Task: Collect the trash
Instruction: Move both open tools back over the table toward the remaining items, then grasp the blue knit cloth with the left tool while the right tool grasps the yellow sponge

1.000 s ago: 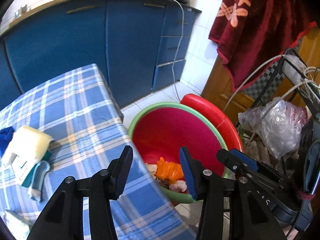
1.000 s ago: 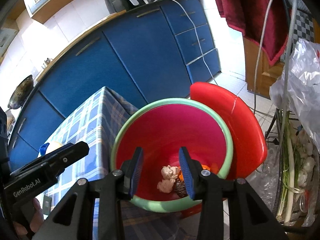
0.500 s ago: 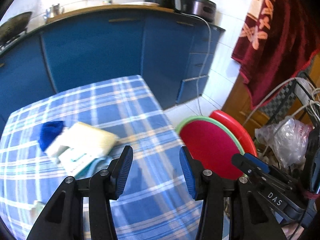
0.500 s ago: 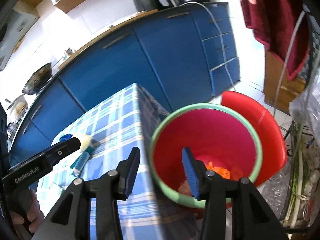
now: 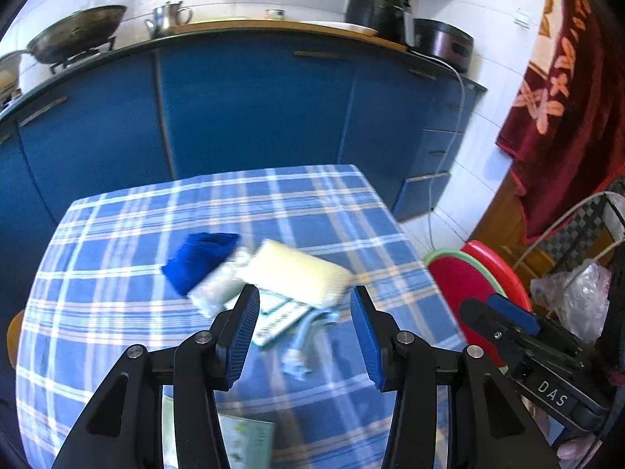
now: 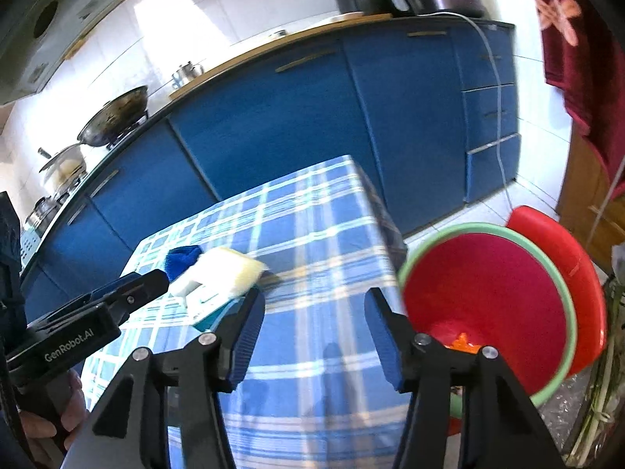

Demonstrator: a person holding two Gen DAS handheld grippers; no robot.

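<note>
A pile of trash lies on the blue plaid tablecloth [image 5: 117,336]: a pale yellow sponge-like packet [image 5: 300,273], a dark blue cloth [image 5: 199,258], a white-and-teal wrapper [image 5: 277,318] and a light blue scrap [image 5: 299,351]. My left gripper [image 5: 304,328] is open and empty, just above the near side of the pile. My right gripper [image 6: 314,332] is open and empty over the table's right part, with the pile [image 6: 222,273] to its left. The red bin with a green rim [image 6: 488,297] stands on the floor right of the table, with orange trash [image 6: 463,342] inside.
A green-printed paper [image 5: 242,437] lies at the table's near edge. Blue kitchen cabinets [image 5: 254,109] stand behind the table, with a wok and appliances on the counter. A red lid [image 6: 566,273] leans behind the bin. A wire rack with a plastic bag [image 5: 574,297] is at the right.
Both grippers have swung left, away from the red bin and over the table. The pile of trash is now in front of the left gripper. Both stayed open and empty.
</note>
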